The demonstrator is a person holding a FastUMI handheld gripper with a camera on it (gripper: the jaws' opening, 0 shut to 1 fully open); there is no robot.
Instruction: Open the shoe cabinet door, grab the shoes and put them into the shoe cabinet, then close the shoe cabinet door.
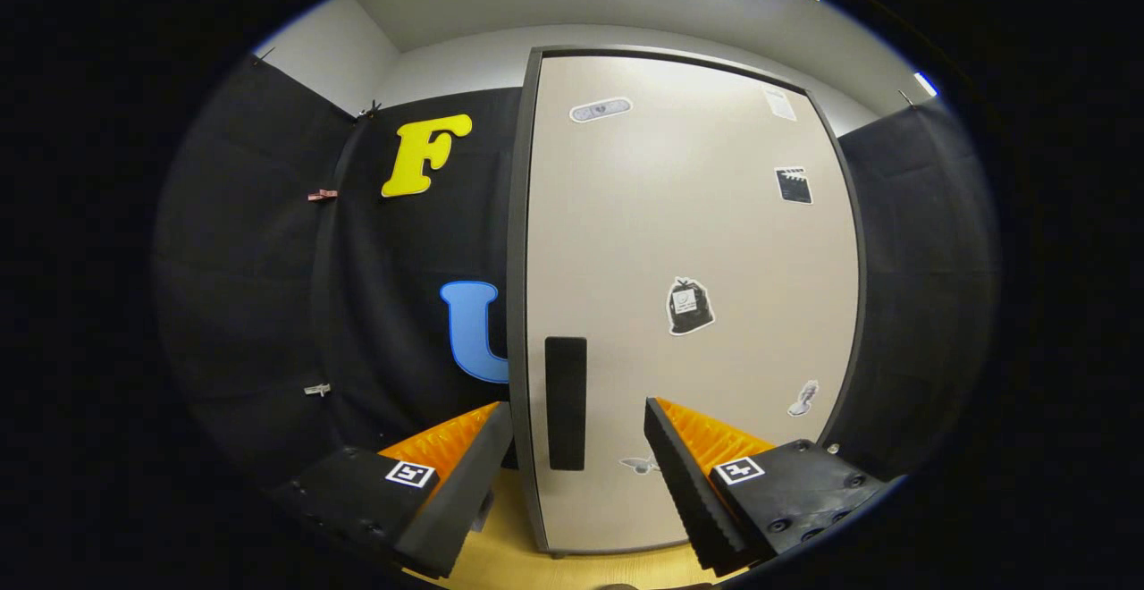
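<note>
The cabinet door [688,304] stands shut, a pale panel in a dark frame, with a black handle [566,402] set upright near its lower left edge and a few stickers [690,306] scattered over its face. The gripper [576,460] faces the door with its fingers spread wide and holding nothing; the handle sits in the gap between them, just ahead, closer to the left finger [460,474] than to the right finger [693,474]. Whether either fingertip touches the door or handle cannot be told from here. A strip of light wooden floor [509,554] shows under the door's bottom edge. By the look of it, the task is at its very start: the door has not been opened, so the opening, the grabbing and stowing of the shoes, and the closing all remain. The shoes cannot be placed from this view. The likely step in hand is lining the fingers up on the handle to pull the door open.
</note>
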